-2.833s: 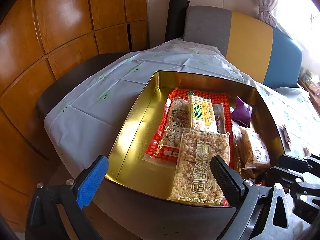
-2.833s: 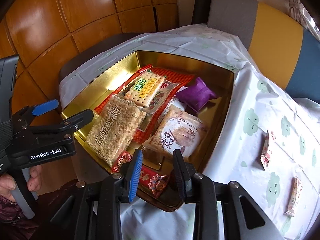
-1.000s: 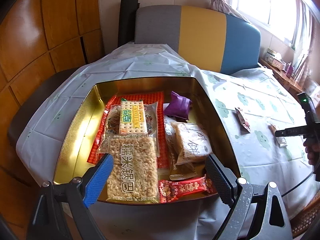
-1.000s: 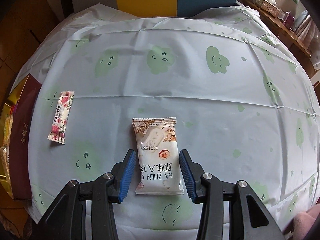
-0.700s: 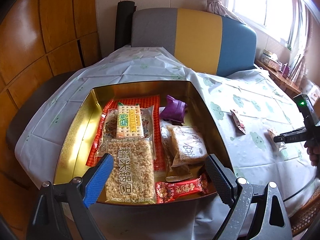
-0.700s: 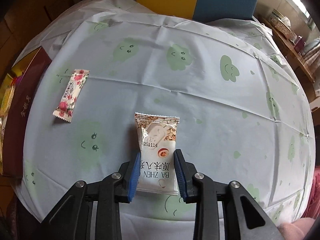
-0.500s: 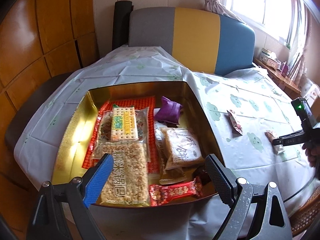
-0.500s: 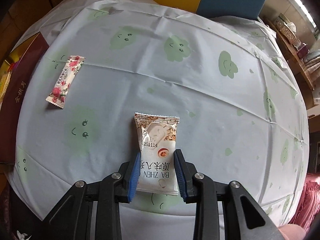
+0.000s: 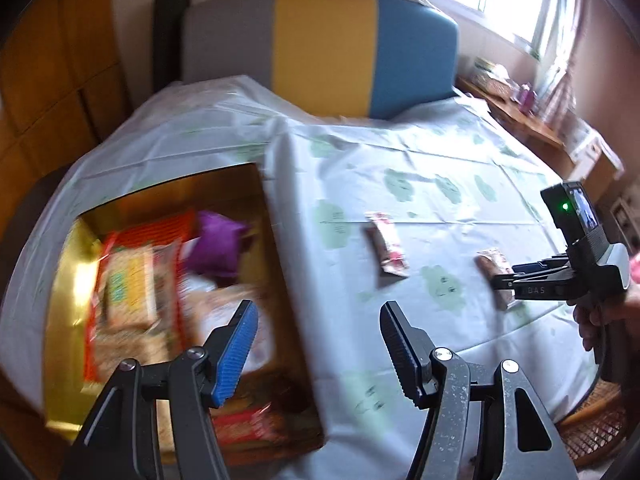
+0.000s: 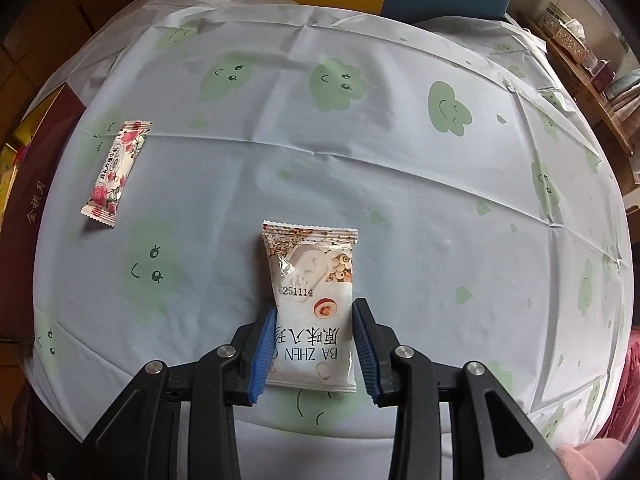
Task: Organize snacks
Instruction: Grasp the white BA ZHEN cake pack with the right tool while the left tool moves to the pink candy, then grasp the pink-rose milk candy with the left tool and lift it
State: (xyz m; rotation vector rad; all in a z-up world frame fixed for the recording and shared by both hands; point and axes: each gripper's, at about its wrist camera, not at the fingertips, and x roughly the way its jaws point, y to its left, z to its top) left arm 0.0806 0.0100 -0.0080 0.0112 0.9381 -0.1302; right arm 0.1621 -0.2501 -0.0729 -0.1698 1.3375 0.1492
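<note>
My right gripper (image 10: 314, 316) is shut on a white snack packet (image 10: 312, 300) printed "BA ZHEN", held just above the tablecloth. In the left wrist view that gripper (image 9: 504, 280) and the packet (image 9: 494, 278) show at the right. A rose-patterned snack bar (image 10: 116, 168) lies on the cloth to the left; it also shows in the left wrist view (image 9: 386, 250). My left gripper (image 9: 316, 324) is open and empty, over the right edge of the gold tin (image 9: 280, 264), which holds several snacks, among them a purple pouch (image 9: 218, 248).
The table wears a pale cloth with green cloud faces (image 10: 340, 80). A grey, yellow and blue bench back (image 9: 320, 48) stands behind it. The tin's dark red side (image 10: 28, 184) shows at the left edge of the right wrist view. A wooden shelf (image 10: 592, 68) is at the far right.
My left gripper has swung right, from over the tin toward the open cloth, and its jaws stand closer together. My right gripper keeps its grip on the white packet.
</note>
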